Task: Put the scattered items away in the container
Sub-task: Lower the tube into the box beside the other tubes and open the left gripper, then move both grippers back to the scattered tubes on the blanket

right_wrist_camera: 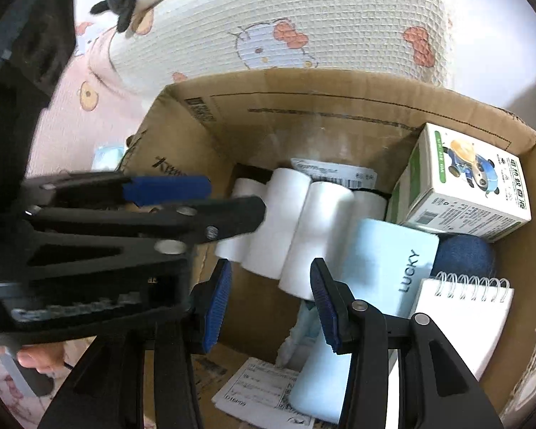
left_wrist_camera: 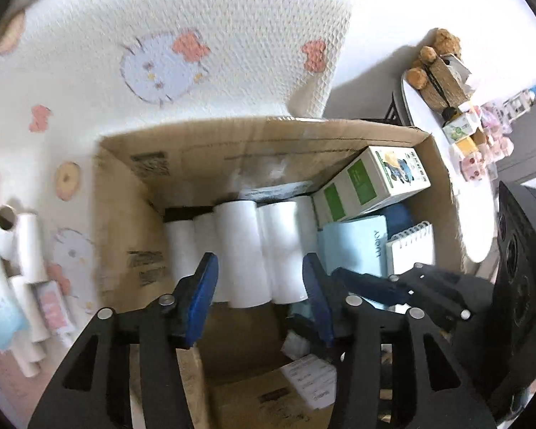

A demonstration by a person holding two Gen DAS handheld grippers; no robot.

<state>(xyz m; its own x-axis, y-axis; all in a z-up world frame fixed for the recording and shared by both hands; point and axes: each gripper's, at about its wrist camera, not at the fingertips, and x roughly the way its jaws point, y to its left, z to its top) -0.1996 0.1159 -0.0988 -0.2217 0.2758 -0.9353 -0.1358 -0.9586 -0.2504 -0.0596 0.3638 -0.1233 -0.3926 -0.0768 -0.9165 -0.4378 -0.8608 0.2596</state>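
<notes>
Rolls [left_wrist_camera: 248, 250] of white paper lie side by side inside the cardboard box [left_wrist_camera: 125, 214]. Above the box, left gripper [left_wrist_camera: 261, 286] and right gripper [right_wrist_camera: 271, 307] hang with fingers spread, nothing pinched.

Left gripper [left_wrist_camera: 261, 279], seen from its own wrist camera: both blue-padded fingers [left_wrist_camera: 204, 286] point steeply downward, jaws parted, nothing pressed between the pads. Right gripper [right_wrist_camera: 271, 300], likewise angled steeply down, jaws parted and empty. In the right wrist view the left gripper enters from 9 o'clock, and a bare hand [right_wrist_camera: 41, 359] shows at 8 o'clock.
</notes>
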